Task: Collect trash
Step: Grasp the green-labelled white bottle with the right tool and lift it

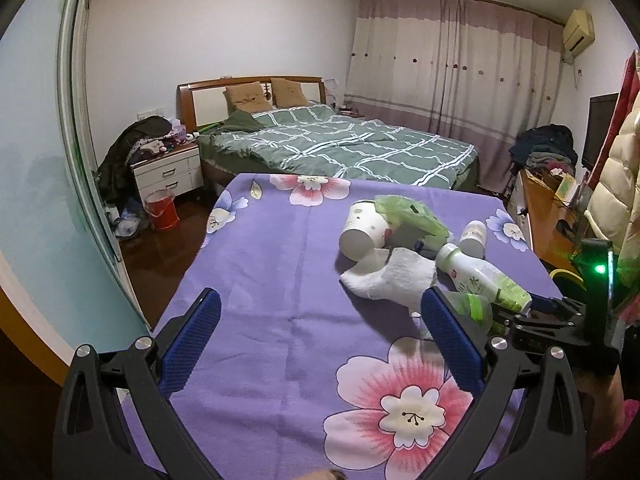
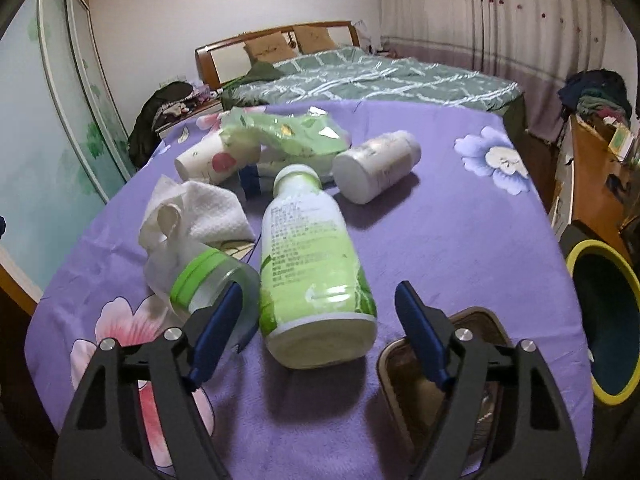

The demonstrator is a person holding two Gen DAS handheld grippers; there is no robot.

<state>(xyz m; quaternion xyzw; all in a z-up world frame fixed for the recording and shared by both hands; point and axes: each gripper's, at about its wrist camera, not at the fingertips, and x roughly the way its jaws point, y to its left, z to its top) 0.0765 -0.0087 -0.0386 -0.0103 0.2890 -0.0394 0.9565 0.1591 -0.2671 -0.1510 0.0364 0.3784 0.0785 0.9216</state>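
Note:
Trash lies on a table with a purple flowered cloth: a white and green bottle on its side, a clear cup with a green band, crumpled white tissue, a paper cup, a green plastic bag and a small white bottle. My right gripper is open, its fingers on either side of the white and green bottle's base. My left gripper is open and empty over the cloth, left of the pile. The bottle, tissue and right gripper body show in the left wrist view.
A metal container sits at the table's near right edge. A dark bin with a yellow-green rim stands to the right of the table. Beyond are a bed, a nightstand, a red bucket and a wooden desk.

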